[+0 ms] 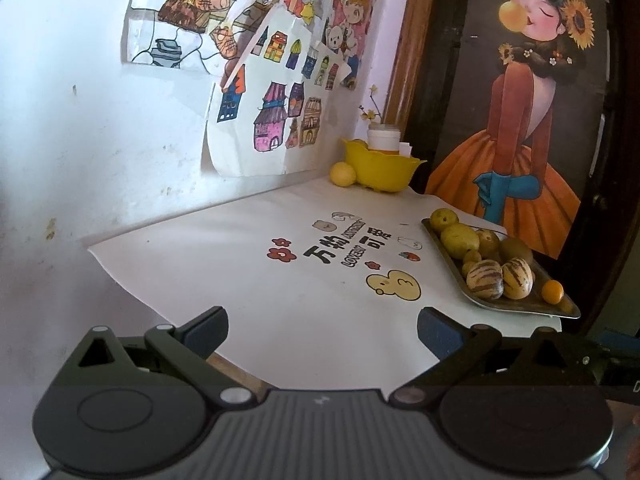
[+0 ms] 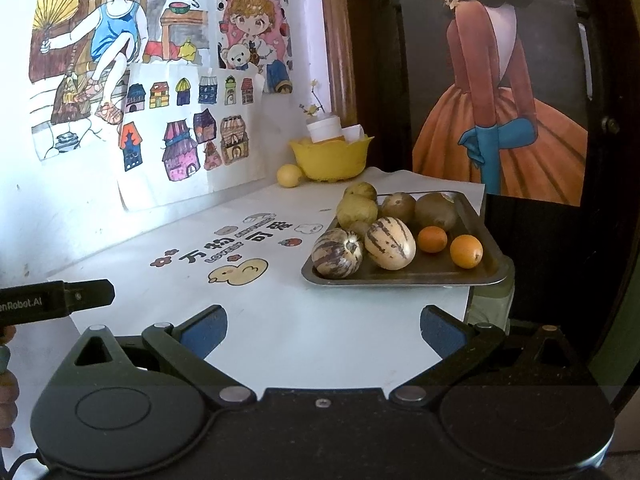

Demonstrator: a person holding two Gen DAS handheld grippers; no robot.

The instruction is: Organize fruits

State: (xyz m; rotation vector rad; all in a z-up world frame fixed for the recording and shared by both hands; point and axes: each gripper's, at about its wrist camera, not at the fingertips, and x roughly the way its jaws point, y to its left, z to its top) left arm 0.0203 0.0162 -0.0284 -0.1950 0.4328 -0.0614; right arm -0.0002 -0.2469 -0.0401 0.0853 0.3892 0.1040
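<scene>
A metal tray [image 2: 404,278] [image 1: 528,307] at the table's right edge holds several fruits: two striped melons [image 2: 390,243] [image 1: 485,279], green-yellow fruits [image 2: 357,210], brown kiwis [image 2: 435,211] and two small oranges [image 2: 466,251] [image 1: 553,291]. A yellow bowl [image 2: 330,158] [image 1: 380,170] stands at the far corner with a yellow fruit [image 2: 289,175] [image 1: 343,174] beside it. My left gripper [image 1: 322,330] is open and empty over the table's near edge. My right gripper [image 2: 324,328] is open and empty, short of the tray.
A white mat [image 1: 248,268] with printed cartoons covers the table. A white jar [image 2: 325,128] stands behind the bowl. Drawings hang on the wall [image 1: 80,140] at left. A dark door with a poster [image 2: 500,120] is behind the tray. The left gripper's finger [image 2: 86,294] shows at left.
</scene>
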